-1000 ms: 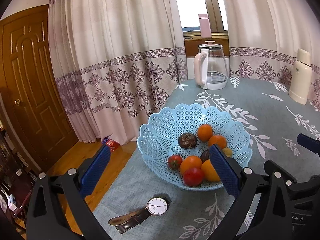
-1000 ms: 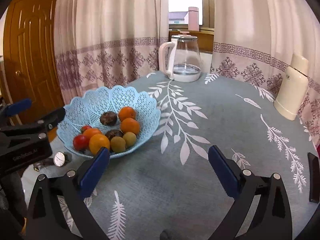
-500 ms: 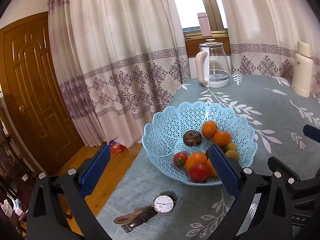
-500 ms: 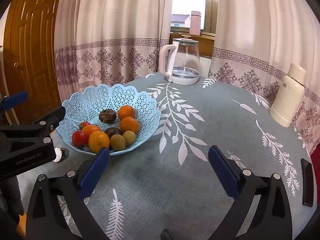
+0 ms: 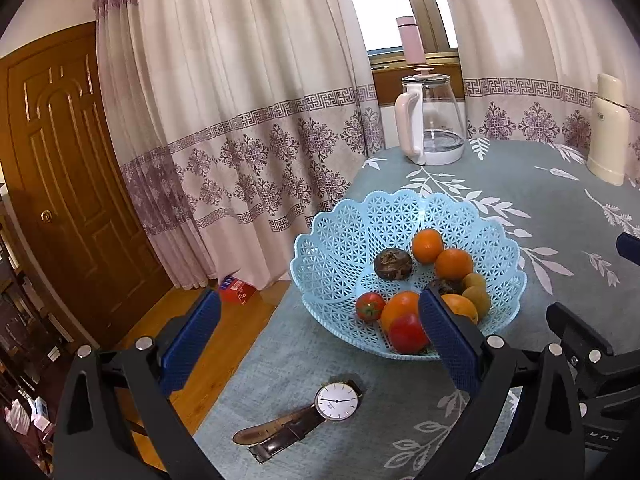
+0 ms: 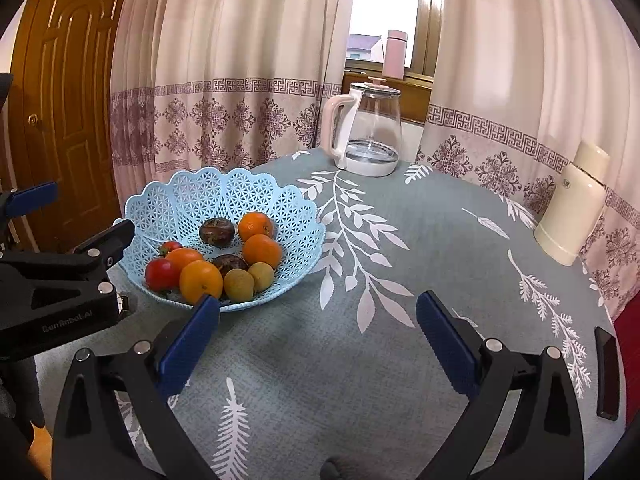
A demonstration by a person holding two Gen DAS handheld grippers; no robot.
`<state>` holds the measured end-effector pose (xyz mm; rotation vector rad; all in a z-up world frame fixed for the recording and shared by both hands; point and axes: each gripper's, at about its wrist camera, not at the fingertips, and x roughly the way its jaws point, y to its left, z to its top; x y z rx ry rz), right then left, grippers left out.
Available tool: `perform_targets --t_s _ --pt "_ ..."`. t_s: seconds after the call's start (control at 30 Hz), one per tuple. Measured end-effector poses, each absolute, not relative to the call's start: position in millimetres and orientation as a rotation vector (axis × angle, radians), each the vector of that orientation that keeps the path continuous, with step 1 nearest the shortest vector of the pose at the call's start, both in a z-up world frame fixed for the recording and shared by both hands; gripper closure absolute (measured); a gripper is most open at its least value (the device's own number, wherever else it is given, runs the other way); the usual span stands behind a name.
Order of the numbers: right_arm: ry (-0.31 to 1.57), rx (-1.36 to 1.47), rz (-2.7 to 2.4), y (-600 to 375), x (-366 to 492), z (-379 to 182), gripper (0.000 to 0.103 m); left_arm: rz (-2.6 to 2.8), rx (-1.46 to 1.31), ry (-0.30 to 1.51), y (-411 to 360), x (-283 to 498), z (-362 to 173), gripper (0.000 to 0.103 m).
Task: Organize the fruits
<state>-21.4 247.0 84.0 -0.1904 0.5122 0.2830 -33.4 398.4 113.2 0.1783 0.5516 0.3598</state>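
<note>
A light blue lattice basket point(image 5: 348, 236) point(image 6: 188, 196) stands on the grey-green leaf-print tablecloth near the table's left edge. It holds several fruits: oranges point(image 5: 427, 245) point(image 6: 262, 251), red tomatoes point(image 5: 406, 333) point(image 6: 161, 274), dark brown round fruits point(image 5: 393, 264) point(image 6: 216, 231) and small yellow-green ones point(image 6: 239, 285). My left gripper point(image 5: 318, 330) stands open with nothing between its fingers, short of the basket's near left side; its right pad overlaps the basket's front. My right gripper point(image 6: 316, 330) is open over bare cloth to the right of the basket. The left gripper's body point(image 6: 60, 280) shows in the right wrist view.
A wristwatch point(image 5: 316, 412) with a brown strap lies in front of the basket. A glass kettle point(image 5: 432, 120) point(image 6: 368, 128) and a cream flask point(image 5: 608, 132) point(image 6: 576, 208) stand at the back. A black phone point(image 6: 606, 372) lies at the right edge. Curtains, a door and floor lie left.
Both grippers have drawn back and risen a little from the basket, so it looks smaller and farther. Nothing was taken hold of; the fruits have not moved.
</note>
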Motion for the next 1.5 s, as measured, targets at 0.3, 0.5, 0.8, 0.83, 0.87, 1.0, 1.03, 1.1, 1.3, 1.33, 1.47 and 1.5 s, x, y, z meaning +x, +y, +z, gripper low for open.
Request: perform_targets --t_s 0.3,0.5,0.8,0.83,0.87,1.0,1.03,1.1,1.3,1.33,1.47,1.5 --pt "0.514 -0.214 0.292 253.1 -21.8 83.2 0.005 0.358 0.182 0.554 396.6 -32.5 111.7 0.003" --pt "0.511 -0.215 0.295 254.2 -21.1 83.7 0.005 0.36 0.182 0.555 397.4 -32.5 111.6 0.003" --pt "0.513 -0.218 0.297 256.3 -20.2 83.4 0.005 0.357 0.188 0.563 397.7 -31.1 108.8 0.003" --pt "0.512 -0.22 0.297 256.5 -20.3 83.4 0.005 0.358 0.188 0.563 397.6 -30.9 108.6 0.003" --pt "0.511 -0.222 0.298 256.8 -20.5 83.4 0.005 0.358 0.187 0.563 397.6 -30.9 108.6 0.003" --pt "0.509 -0.225 0.3 258.7 -20.5 83.1 0.005 0.358 0.187 0.563 397.8 -30.8 108.6 0.003" --pt "0.509 -0.224 0.3 258.5 -20.5 83.1 0.005 0.359 0.187 0.562 398.1 -30.9 108.5 0.003" --pt "0.508 -0.225 0.3 259.2 -20.3 83.0 0.005 0.359 0.186 0.563 398.3 -31.0 108.6 0.003" --pt "0.502 -0.244 0.281 261.2 -19.5 82.0 0.005 0.359 0.188 0.563 398.4 -31.0 108.6 0.003" --pt "0.503 -0.245 0.281 261.4 -19.3 81.7 0.005 0.359 0.188 0.563 398.6 -30.9 108.5 0.003" --pt "0.507 -0.242 0.287 261.5 -17.6 80.8 0.005 0.362 0.186 0.566 401.3 -30.9 107.3 0.003" --pt "0.508 -0.242 0.288 261.5 -17.3 80.5 0.005 0.362 0.186 0.567 401.6 -30.6 106.8 0.003"
